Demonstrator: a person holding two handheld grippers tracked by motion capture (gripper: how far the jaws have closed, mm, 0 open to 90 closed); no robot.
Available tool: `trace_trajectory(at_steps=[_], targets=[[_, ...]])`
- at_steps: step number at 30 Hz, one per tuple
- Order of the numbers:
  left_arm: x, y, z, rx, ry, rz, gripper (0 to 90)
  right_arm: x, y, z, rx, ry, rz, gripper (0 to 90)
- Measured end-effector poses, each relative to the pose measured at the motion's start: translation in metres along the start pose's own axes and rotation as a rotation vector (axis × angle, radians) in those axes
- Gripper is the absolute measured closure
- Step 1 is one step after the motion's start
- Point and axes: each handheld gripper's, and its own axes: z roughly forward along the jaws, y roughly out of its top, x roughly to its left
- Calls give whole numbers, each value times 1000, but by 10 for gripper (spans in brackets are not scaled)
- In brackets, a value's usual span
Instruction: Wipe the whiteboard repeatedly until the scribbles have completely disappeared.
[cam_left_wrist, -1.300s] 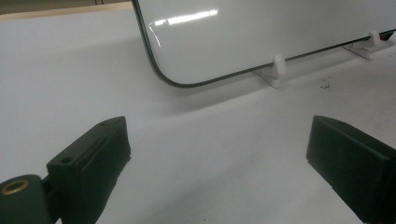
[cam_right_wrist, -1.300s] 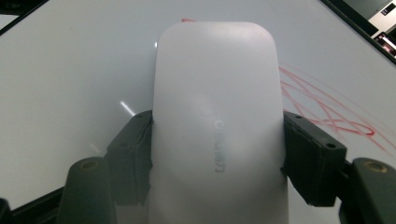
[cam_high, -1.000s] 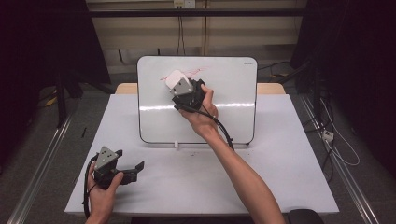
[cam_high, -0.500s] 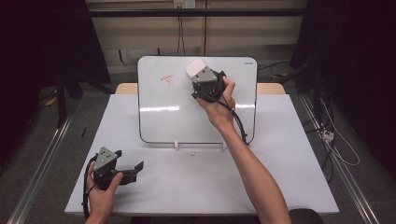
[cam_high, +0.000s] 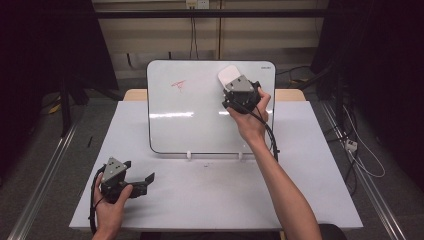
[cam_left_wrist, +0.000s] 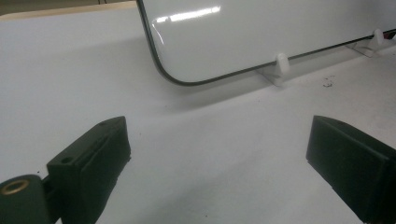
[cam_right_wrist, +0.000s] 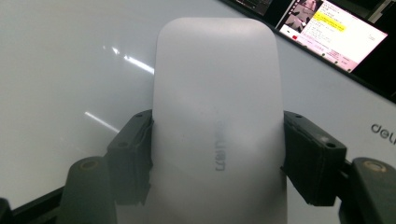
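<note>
With my right tool (cam_high: 231, 84) clamping the flat white plastic eraser (cam_right_wrist: 217, 121) upper right on the glossy white whiteboard (cam_high: 200, 125), I judged flat, firm strokes toward the red scribble (cam_high: 178, 84) best.

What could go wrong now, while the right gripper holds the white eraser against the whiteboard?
1. The red mark lies far to the left of the eraser, so it may be left unwiped.
2. The whiteboard leans on two small white clips; hard pressing near its top could tip or shift it.
3. The right gripper grips the smooth eraser only by its sides, so it might slip.
</note>
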Motion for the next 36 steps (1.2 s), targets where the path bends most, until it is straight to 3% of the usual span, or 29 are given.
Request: trace_trajectory(at_steps=[6, 16, 24, 25, 29, 36], targets=[[-2, 1, 2, 7, -2, 8, 61, 12, -9, -6, 3, 15, -32, 318], [-2, 1, 3, 9, -2, 10, 61, 46, -18, -11, -4, 70, -113, 318], [-2, 1, 4, 8, -3, 7, 61, 73, -17, -11, -12, 142, -191, 318], [-2, 1, 4, 8, -3, 7, 61, 83, -16, -10, -13, 160, -214, 318], [-2, 1, 3, 9, -4, 8, 61, 97, -11, -9, -16, 179, -234, 318], [-2, 1, 3, 10, -7, 9, 61, 107, -3, -5, -2, 193, -271, 318]])
